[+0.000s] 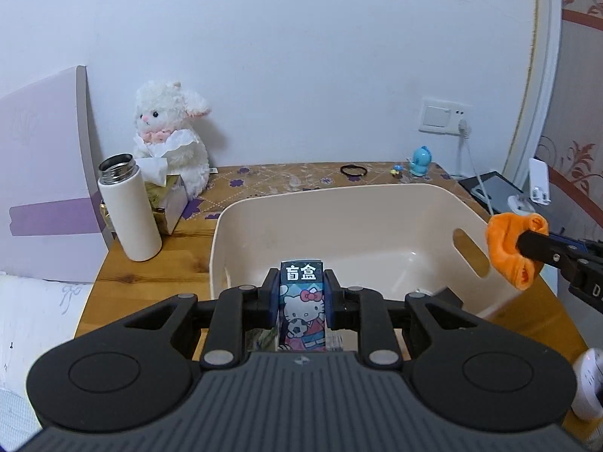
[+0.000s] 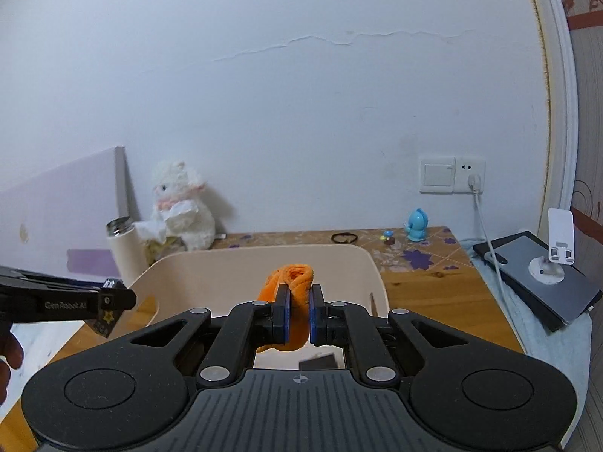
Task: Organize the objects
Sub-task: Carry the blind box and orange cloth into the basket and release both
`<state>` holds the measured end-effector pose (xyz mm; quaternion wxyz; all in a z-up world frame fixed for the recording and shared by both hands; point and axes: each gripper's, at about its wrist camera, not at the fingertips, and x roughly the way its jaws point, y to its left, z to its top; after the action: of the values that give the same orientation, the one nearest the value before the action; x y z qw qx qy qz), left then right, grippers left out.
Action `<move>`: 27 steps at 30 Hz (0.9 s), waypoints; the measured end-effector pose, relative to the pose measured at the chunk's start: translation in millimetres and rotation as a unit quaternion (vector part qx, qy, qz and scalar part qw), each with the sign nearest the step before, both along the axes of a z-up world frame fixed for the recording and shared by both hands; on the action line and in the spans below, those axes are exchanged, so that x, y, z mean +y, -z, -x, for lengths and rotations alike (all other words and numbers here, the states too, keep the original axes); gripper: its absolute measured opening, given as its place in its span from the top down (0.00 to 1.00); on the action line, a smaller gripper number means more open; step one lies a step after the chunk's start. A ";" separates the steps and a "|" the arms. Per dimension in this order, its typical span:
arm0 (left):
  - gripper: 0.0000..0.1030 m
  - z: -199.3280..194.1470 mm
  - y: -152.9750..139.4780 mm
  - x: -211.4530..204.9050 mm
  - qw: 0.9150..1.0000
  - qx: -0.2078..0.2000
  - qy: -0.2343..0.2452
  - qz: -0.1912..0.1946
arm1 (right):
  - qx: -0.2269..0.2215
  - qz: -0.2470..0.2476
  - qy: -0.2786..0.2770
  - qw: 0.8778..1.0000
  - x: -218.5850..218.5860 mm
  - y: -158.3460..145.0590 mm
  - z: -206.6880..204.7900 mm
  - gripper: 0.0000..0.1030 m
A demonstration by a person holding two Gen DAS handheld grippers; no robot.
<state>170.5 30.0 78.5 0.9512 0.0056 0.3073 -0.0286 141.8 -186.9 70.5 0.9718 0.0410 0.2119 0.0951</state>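
Both grippers carry loads bound for the beige bin [image 1: 377, 203]: the left gripper [image 1: 301, 301] pinches a small Hello Kitty carton [image 1: 302, 303] printed 盲盒 at the bin's near rim, and the right gripper [image 2: 299, 316] is pressed onto an orange plush piece [image 2: 292, 286] just beside the bin's slotted right wall. To finish well, I would carry each load clear over the rim and lower it before spreading the fingers, one side at a time so they don't collide. "GenRobot.AI" reads on the left gripper's flank in the right wrist view.

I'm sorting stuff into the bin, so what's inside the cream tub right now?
The cream tub shows a bare floor and walls in the left wrist view. Its near part is covered by the left gripper and its Hello Kitty box, so that part can't be seen.
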 end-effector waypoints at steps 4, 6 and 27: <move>0.76 -26.9 13.0 -8.6 1.000 0.015 -0.009 -0.013 | 0.017 -0.007 0.008 1.000 -1.2 11.9 -22.1 0.91; 0.76 -39.6 23.0 -12.6 0.999 0.029 -0.014 -0.021 | 0.028 -0.001 0.015 0.999 0.4 19.1 -33.6 0.91; 0.19 -35.9 36.6 -22.4 0.998 0.050 -0.017 -0.037 | 0.038 0.056 0.020 0.997 10.0 27.0 -20.2 0.32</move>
<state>206.4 7.5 41.9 0.9343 0.0337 0.3550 -0.0009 162.0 -176.9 43.4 0.9655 -0.0061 0.2527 0.0622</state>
